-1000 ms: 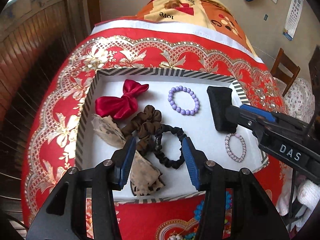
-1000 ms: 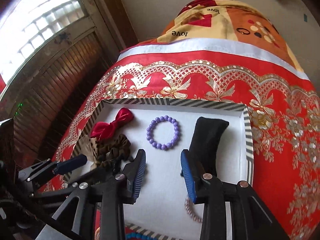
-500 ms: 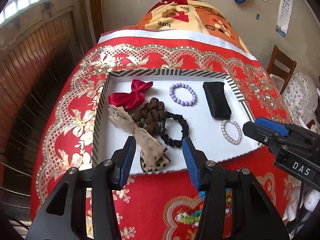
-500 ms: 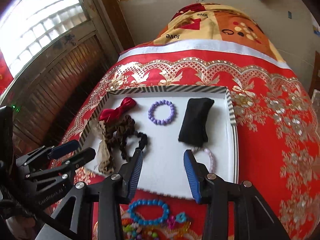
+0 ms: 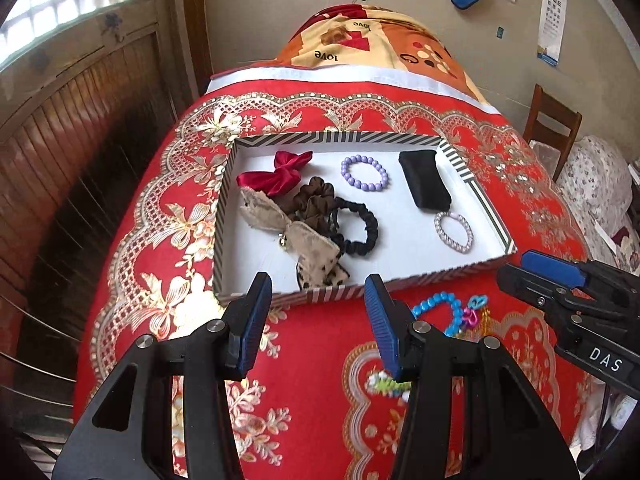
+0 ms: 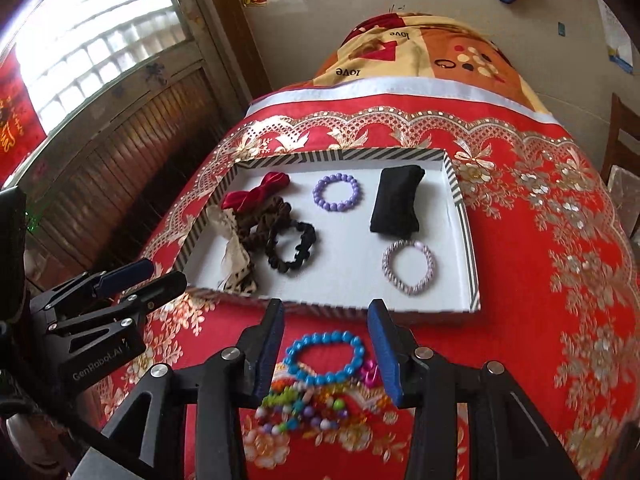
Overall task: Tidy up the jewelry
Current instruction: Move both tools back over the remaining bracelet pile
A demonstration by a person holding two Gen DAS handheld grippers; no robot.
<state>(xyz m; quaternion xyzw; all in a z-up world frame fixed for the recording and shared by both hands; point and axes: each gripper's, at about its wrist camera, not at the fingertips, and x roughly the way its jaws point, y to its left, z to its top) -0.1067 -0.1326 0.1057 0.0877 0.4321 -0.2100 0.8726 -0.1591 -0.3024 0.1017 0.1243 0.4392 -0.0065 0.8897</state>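
Observation:
A white tray with a striped rim (image 5: pixel 348 138) (image 6: pixel 340 156) lies on the red cloth. In it are a red bow (image 5: pixel 276 178), a purple bead bracelet (image 5: pixel 364 172), a black pouch (image 5: pixel 424 184), a brown scrunchie (image 5: pixel 314 200), a black scrunchie (image 5: pixel 356 228), a lace bow (image 5: pixel 296 236) and a lilac spiral bracelet (image 5: pixel 454 232). In front of the tray, a blue bead bracelet (image 6: pixel 324 356) rests on a pile of colourful beads (image 6: pixel 308 404). My right gripper (image 6: pixel 326 308) hangs open above that bracelet, holding nothing. My left gripper (image 5: pixel 318 292) is open and empty over the tray's near rim.
The red, gold-patterned cloth (image 5: pixel 168 248) falls away at its left and right edges. A folded orange blanket (image 5: pixel 380 48) lies beyond the tray. Wooden panelling (image 5: pixel 80 128) and a window are on the left. A wooden chair (image 5: pixel 554 120) stands on the right.
Both grippers have drawn back from over the tray toward its near side. The tray looks farther off, and the blue bracelet and bead pile have come into view. The right jaws stand slightly wider.

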